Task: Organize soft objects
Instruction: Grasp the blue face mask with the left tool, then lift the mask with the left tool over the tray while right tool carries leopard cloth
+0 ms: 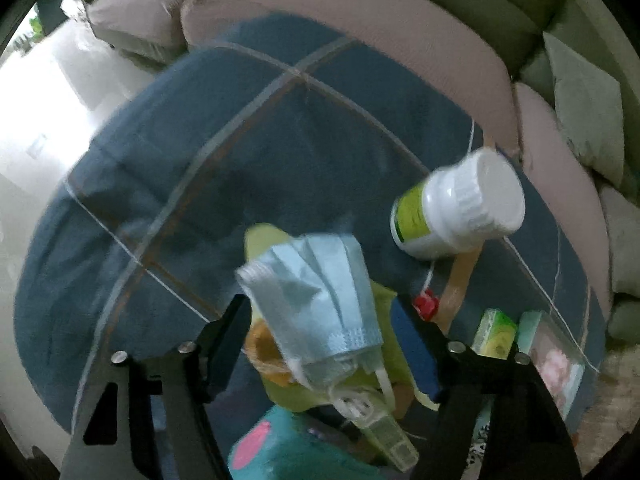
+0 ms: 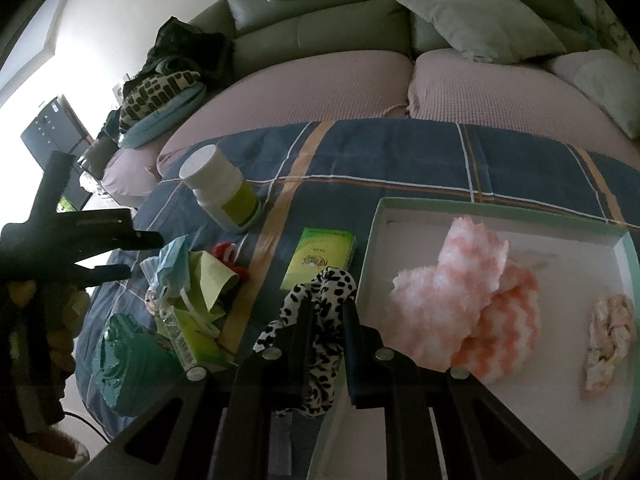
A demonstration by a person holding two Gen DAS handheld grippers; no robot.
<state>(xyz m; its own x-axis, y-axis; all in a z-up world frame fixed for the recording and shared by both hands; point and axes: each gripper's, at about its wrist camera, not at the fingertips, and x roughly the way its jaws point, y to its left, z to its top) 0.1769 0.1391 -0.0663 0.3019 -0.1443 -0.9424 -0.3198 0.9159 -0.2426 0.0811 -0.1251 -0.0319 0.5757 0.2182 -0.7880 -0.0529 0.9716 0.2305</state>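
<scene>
Writing: none legible. Green carton (image 2: 319, 259) carries a printed emblem and small characters on its face, too small to read. White bottle (image 1: 456, 204) has a green label, print blurred in both views.

Left tool (image 1: 320, 316): jaws apart, blue face mask (image 1: 316, 312) between them. Pads do not appear to press on it; left pad is clear of the mask edge, right pad stands off from it. Mask is folded and pleated, long axis running from upper left to lower right in the left wrist view, ear loops (image 1: 362, 394) trailing at the lower end. It lies on top of a yellow-green cloth (image 1: 384, 344), in a pile on the blue plaid blanket (image 1: 240, 140). A clear plastic piece (image 1: 390, 438) and a teal item with a pink patch (image 1: 280, 448) sit at the near end of the pile. Small red object (image 1: 425, 306) just right of the pile.

Right tool (image 2: 326, 328): jaws close together, clamped on black-and-white spotted fabric (image 2: 320, 300). Fabric runs along the fingers, one end bunched beyond the tips, the other hanging back between the arms. Held at the left wall of the white tray (image 2: 500, 210).

In the tray: pink-and-white fluffy socks (image 2: 468, 292), overlapping; a crumpled pale cloth (image 2: 610, 340) apart to their right.

Bottle is tilted on the blanket, cap toward the sofa (image 2: 320, 24).
</scene>
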